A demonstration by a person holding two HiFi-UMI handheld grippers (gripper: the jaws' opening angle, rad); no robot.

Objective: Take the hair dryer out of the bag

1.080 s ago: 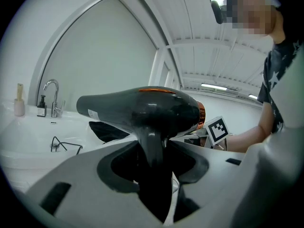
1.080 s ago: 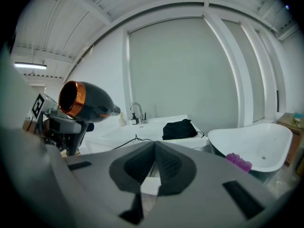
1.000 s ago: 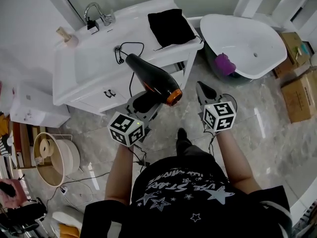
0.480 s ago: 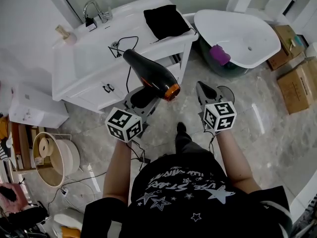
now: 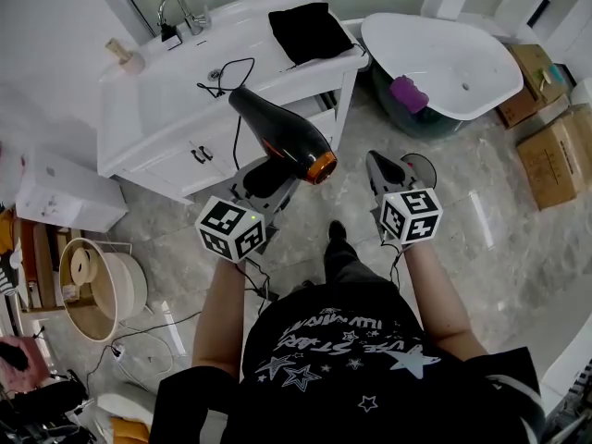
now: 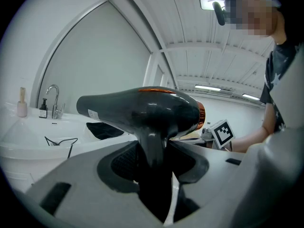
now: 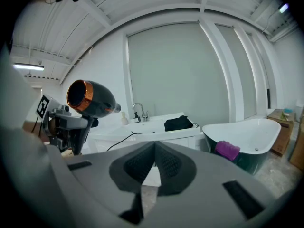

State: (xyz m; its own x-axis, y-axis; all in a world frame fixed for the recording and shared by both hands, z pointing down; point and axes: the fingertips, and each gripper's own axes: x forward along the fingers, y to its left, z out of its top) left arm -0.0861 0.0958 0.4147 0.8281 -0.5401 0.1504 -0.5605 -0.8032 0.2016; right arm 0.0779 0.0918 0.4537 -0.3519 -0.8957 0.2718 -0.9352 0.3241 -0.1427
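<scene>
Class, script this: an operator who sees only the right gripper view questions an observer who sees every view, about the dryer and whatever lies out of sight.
Operator: Which part of the dryer is gripped?
Observer: Its handle; the left tongs are shut on it.
Operator: Anything off to the left that I miss?
Observer: A round basket with a roll in it.

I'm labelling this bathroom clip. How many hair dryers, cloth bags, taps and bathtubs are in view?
black hair dryer with orange ring: 1
flat black cloth bag: 1
chrome tap: 1
white bathtub: 1
Total: 4
</scene>
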